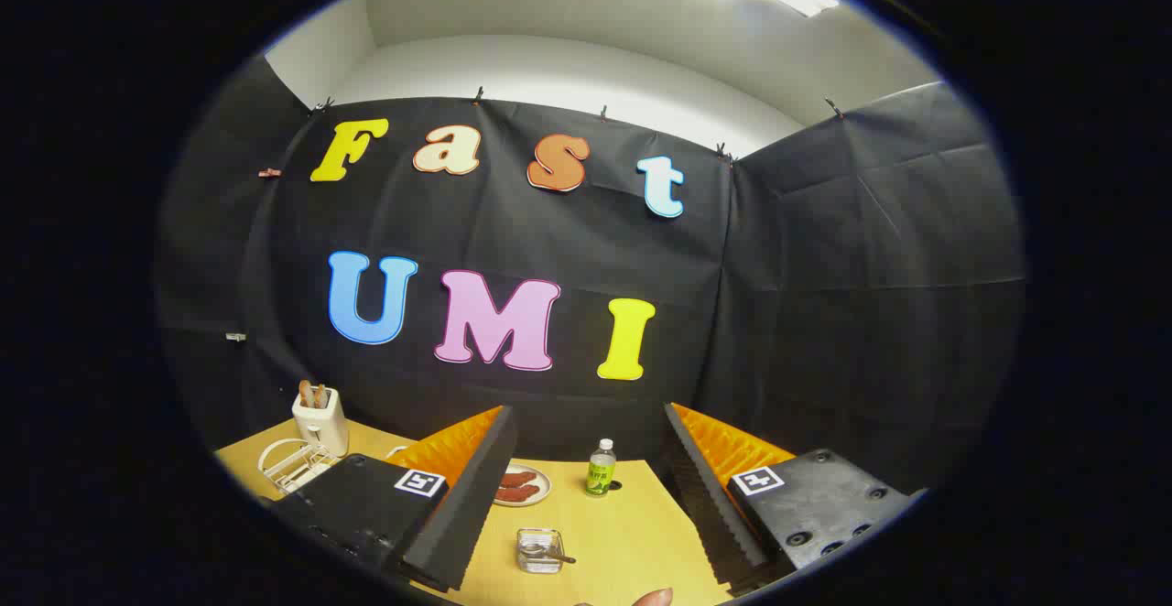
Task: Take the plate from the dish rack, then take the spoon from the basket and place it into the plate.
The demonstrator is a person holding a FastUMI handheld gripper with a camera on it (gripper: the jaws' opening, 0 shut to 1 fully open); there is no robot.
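Observation:
My gripper (586, 412) is held above the wooden table (632, 533), open wide, with nothing between its black-padded fingers (467, 496). Between and below the fingers sits a small clear basket (539, 550) with a spoon (549, 552) lying in it. Beyond the basket, near the left finger, rests a pale plate (524, 486) with reddish-brown food pieces on it. A white wire dish rack (291, 464) stands left of the left finger; I cannot tell whether it holds a plate.
A white toaster (320, 419) with bread slices stands behind the rack. A small green-labelled bottle (601, 469) stands at the table's far edge between the fingers. A person's fingertip (652, 598) shows nearest to me. Black cloth walls close in the booth.

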